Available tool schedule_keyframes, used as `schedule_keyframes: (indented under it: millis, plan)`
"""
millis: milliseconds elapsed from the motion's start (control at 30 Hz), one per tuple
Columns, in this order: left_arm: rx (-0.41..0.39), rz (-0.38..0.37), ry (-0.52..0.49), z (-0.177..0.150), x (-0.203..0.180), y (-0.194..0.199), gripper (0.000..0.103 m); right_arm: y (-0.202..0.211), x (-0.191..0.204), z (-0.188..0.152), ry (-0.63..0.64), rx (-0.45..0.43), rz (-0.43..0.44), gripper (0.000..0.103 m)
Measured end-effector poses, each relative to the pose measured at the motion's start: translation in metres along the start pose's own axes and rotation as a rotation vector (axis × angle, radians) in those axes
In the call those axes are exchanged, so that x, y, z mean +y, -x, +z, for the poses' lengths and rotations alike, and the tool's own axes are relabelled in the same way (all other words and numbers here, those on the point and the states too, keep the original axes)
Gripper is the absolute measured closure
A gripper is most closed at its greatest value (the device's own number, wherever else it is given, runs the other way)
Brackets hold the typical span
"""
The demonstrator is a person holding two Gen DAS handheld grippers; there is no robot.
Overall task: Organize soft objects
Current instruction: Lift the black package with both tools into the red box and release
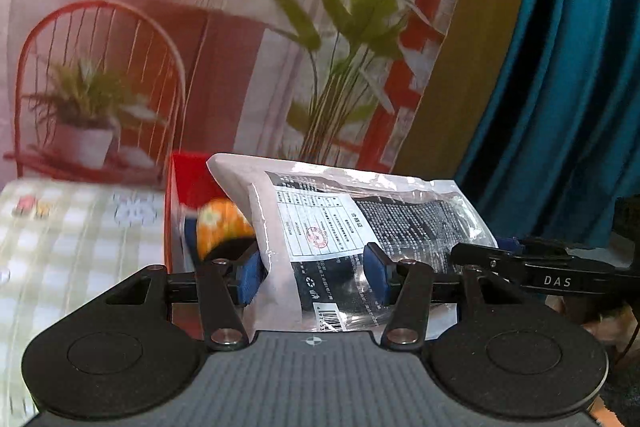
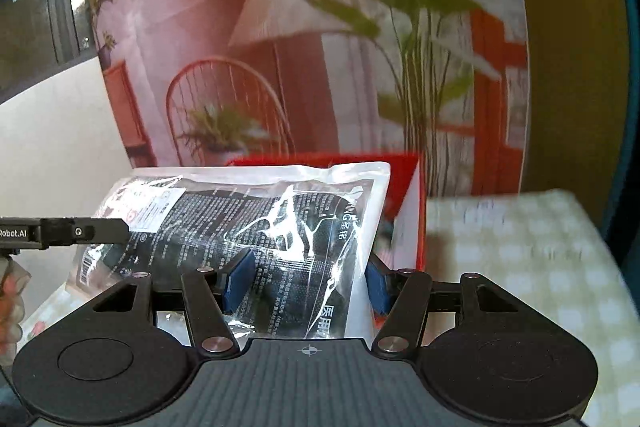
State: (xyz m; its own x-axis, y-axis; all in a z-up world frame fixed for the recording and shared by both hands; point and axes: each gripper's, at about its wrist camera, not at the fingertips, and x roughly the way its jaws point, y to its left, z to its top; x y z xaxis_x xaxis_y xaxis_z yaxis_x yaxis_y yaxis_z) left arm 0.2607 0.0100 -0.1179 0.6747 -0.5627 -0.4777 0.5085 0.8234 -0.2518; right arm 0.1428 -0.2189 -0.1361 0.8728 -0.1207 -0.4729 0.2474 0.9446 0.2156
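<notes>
My left gripper [image 1: 314, 277] and right gripper [image 2: 306, 279] flank packet [image 1: 360, 227] between them, above checked cloth [image 1: 72, 239]. Box [image 1: 188, 187] directly behind packet, on cloth. Printed backdrop [image 1: 200, 27] behind box; curtain [image 1: 568, 87] to its right.

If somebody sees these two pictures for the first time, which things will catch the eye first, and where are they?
First comes the shiny clear plastic packet with dark printed contents, held up in the middle between the left gripper and the right gripper, each clamped on one end. Just behind it stands a bright red open box on the pale checked tablecloth. The background is a pink printed backdrop with a red chair and green plants.
</notes>
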Motion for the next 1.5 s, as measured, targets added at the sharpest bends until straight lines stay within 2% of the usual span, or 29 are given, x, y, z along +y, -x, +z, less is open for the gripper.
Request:
schedule_keyframes:
  millis: [200, 367, 567, 633, 700, 733, 900, 1000, 1167, 1200, 1233, 1300, 1433, 1500]
  plan:
    - [0.034, 0.047, -0.02, 0.025, 0.016, -0.048, 0.048, -0.048, -0.007, 0.029, 0.049, -0.001, -0.03, 0.048]
    - [0.122, 0.093, -0.019, 0.031, 0.033, -0.084, 0.048, -0.096, -0.01, 0.035, 0.074, 0.085, -0.057, 0.049]
    - [0.201, 0.126, -0.058, 0.025, 0.039, -0.113, 0.047, -0.133, -0.017, 0.034, 0.101, 0.173, -0.076, 0.049]
    - [0.214, 0.139, -0.067, 0.023, 0.042, -0.115, 0.042, -0.138, -0.018, 0.032, 0.102, 0.19, -0.075, 0.048]
    - [0.215, 0.155, -0.076, 0.023, 0.044, -0.114, 0.034, -0.142, -0.018, 0.029, 0.099, 0.205, -0.07, 0.047]
    - [0.208, 0.171, -0.077, 0.023, 0.046, -0.113, 0.03, -0.143, -0.018, 0.028, 0.104, 0.21, -0.072, 0.042]
    - [0.158, 0.194, -0.073, 0.034, 0.045, -0.106, 0.029, -0.143, -0.011, 0.03, 0.164, 0.201, -0.093, 0.034]
    - [0.134, 0.196, -0.105, 0.039, 0.037, -0.101, 0.03, -0.139, -0.008, 0.036, 0.163, 0.177, -0.07, 0.035]
    - [0.13, 0.187, -0.146, 0.038, 0.027, -0.099, 0.032, -0.132, 0.002, 0.042, 0.181, 0.16, -0.032, 0.045]
    - [0.136, 0.177, -0.164, 0.036, 0.026, -0.099, 0.038, -0.131, 0.004, 0.042, 0.186, 0.159, -0.023, 0.049]
    - [0.145, 0.175, -0.173, 0.034, 0.025, -0.1, 0.049, -0.131, 0.006, 0.042, 0.188, 0.162, -0.012, 0.056]
    - [0.182, 0.153, -0.155, 0.029, 0.028, -0.106, 0.061, -0.134, 0.009, 0.042, 0.183, 0.178, 0.006, 0.068]
    - [0.22, 0.158, -0.125, 0.018, 0.037, -0.116, 0.061, -0.146, 0.01, 0.035, 0.129, 0.231, 0.042, 0.088]
    - [0.227, 0.153, -0.111, 0.017, 0.043, -0.117, 0.06, -0.154, 0.011, 0.03, 0.114, 0.267, 0.044, 0.094]
